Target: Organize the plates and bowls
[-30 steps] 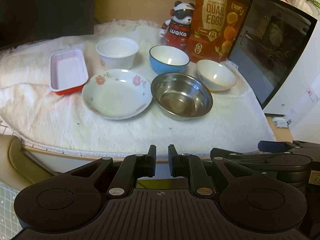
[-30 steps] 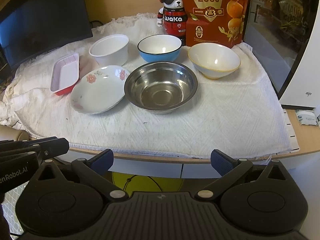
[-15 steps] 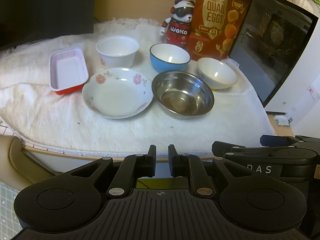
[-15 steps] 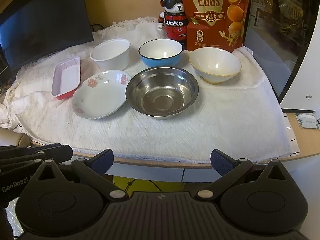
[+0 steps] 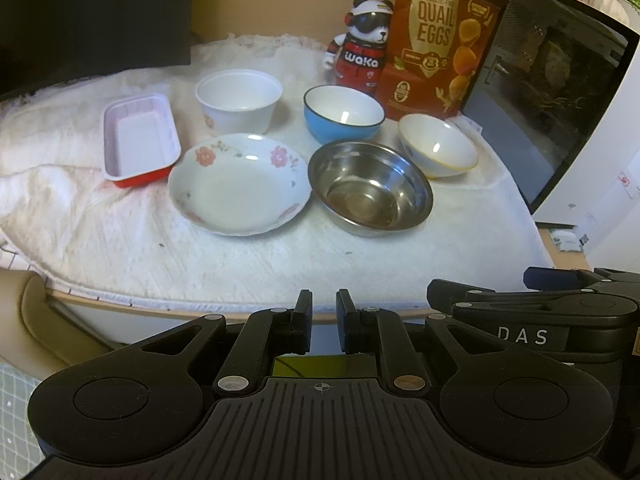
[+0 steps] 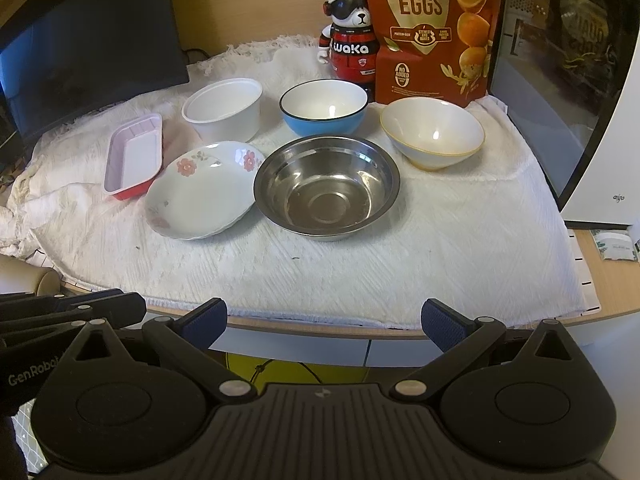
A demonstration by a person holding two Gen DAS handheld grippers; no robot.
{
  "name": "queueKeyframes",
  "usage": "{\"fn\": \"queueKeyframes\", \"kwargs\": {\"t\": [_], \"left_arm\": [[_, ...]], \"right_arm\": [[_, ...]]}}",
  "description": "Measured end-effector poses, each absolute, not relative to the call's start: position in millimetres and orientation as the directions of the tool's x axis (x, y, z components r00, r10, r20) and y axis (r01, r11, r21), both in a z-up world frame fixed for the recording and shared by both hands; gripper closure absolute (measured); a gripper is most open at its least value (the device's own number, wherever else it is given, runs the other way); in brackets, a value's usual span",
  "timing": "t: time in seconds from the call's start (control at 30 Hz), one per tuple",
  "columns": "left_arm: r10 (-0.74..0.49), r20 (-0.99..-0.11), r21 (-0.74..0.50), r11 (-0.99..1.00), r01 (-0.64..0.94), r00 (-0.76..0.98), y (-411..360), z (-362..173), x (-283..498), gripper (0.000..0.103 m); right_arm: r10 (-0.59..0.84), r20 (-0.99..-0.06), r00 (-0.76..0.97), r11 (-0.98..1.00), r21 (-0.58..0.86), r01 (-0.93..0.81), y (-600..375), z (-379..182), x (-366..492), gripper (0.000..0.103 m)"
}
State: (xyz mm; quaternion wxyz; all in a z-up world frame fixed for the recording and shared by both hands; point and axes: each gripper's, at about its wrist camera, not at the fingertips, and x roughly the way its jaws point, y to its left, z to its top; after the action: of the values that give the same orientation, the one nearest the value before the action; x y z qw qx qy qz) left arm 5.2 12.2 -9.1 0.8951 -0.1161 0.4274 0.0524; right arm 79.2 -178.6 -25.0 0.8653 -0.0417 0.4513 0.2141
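Note:
On the white cloth stand a floral plate (image 5: 239,183) (image 6: 203,189), a steel bowl (image 5: 370,187) (image 6: 327,186), a blue bowl (image 5: 343,113) (image 6: 323,108), a white bowl with a yellow rim (image 5: 438,151) (image 6: 432,133), a white cup-shaped bowl (image 5: 238,101) (image 6: 223,109) and a red rectangular tray (image 5: 139,139) (image 6: 134,156). My left gripper (image 5: 323,312) is shut and empty, below the table's front edge. My right gripper (image 6: 324,316) is open and empty, also in front of the table edge.
A panda figure (image 6: 350,46) and a quail eggs bag (image 6: 430,28) stand at the back. A dark monitor (image 6: 88,36) is at the left, a black-fronted appliance (image 6: 560,80) at the right. The wooden table edge (image 6: 608,280) shows beyond the cloth.
Both grippers have moved slightly forward toward the table. The dishes have not moved.

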Motion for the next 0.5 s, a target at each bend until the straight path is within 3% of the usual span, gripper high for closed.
{"fn": "queueKeyframes", "kwargs": {"t": [0.5], "left_arm": [[-0.015, -0.774, -0.170, 0.968, -0.185, 0.633, 17.7, -9.5, 4.9, 0.086]], "right_arm": [[0.327, -0.790, 0.519, 0.911, 0.116, -0.397, -174.8, -21.5, 76.6, 0.000]]}}
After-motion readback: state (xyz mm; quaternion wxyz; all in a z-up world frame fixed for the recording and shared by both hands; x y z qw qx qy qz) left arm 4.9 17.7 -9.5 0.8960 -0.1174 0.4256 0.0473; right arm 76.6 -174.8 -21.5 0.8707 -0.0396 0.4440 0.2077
